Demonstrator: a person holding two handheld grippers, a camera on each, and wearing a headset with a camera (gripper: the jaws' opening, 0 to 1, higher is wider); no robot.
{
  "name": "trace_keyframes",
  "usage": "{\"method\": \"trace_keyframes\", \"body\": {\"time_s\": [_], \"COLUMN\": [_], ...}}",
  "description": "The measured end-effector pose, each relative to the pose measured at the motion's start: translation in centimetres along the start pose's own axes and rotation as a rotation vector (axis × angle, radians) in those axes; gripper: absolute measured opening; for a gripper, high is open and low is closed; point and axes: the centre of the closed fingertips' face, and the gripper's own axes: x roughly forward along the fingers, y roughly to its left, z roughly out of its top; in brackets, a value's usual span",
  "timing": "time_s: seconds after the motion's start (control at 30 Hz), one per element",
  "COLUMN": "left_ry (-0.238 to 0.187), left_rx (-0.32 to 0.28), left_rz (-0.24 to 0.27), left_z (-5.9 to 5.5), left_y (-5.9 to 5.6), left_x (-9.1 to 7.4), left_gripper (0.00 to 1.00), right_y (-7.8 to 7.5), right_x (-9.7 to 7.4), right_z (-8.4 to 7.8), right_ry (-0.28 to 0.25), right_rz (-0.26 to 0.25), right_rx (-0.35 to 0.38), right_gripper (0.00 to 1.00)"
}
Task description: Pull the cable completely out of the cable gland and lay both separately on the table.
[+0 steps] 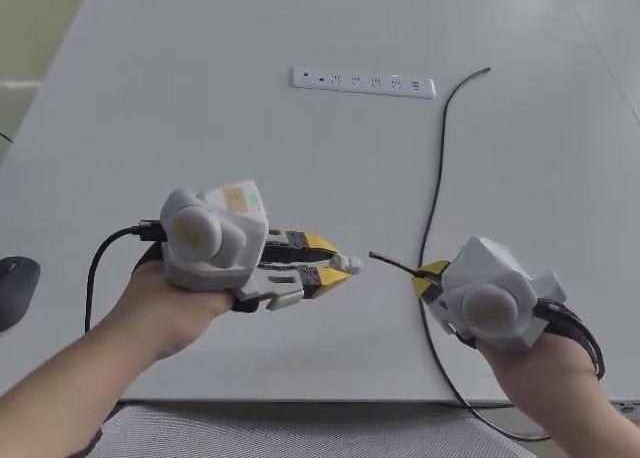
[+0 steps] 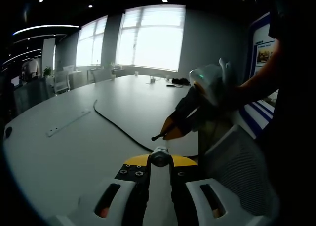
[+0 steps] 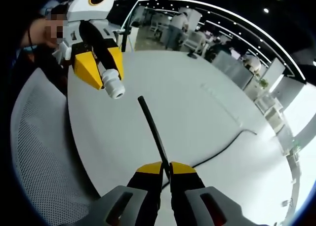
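Gland [image 3: 114, 86] pinched by left gripper [image 2: 159, 162], cable [image 3: 153, 130] clamped by right gripper [image 3: 166, 168], ends apart.

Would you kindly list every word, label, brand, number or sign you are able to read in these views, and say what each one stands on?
Nothing here is legible enough to quote.
Too small: the orange sticker on the left gripper.
Too small: any marking on the power strip.
Blurred: the print on the blue wall board.
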Motion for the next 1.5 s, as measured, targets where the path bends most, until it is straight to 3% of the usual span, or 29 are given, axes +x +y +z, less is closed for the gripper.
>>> {"method": "trace_keyframes", "body": {"time_s": [0.27, 0.73, 0.83, 1.3, 1.5], "left_ry": [-0.008, -0.019, -0.013, -0.039, -0.035], "left_rx": [-0.014, -0.071, -0.084, -0.111, -0.138], "left_rz": [0.011, 0.052, 0.065, 0.115, 0.137], "left_z": [-1.1, -3.4, -4.3, -5.5, -7.0], "left_y": [0.3, 1.0, 1.3, 2.5, 2.7], "left_x": [-0.1, -1.6, -1.8, -3.2, -4.0], "left_gripper": [0.15, 0.15, 0.15, 0.15, 0.15], "right_y": [-0.6, -1.8, -1.4, 0.6, 1.6], "right_x": [0.5, 2.5, 3.4, 6.7, 8.3], "right_z": [1.8, 5.5, 6.4, 9.7, 11.2], "right_ry": [-0.005, -0.004, -0.004, -0.006, -0.006], "right_rz": [0.003, 0.016, 0.035, 0.094, 0.121], "right_rx": [-0.033, -0.026, -0.034, -0.113, -0.158], "right_gripper": [0.00, 0.00, 0.00, 0.00, 0.00]}}
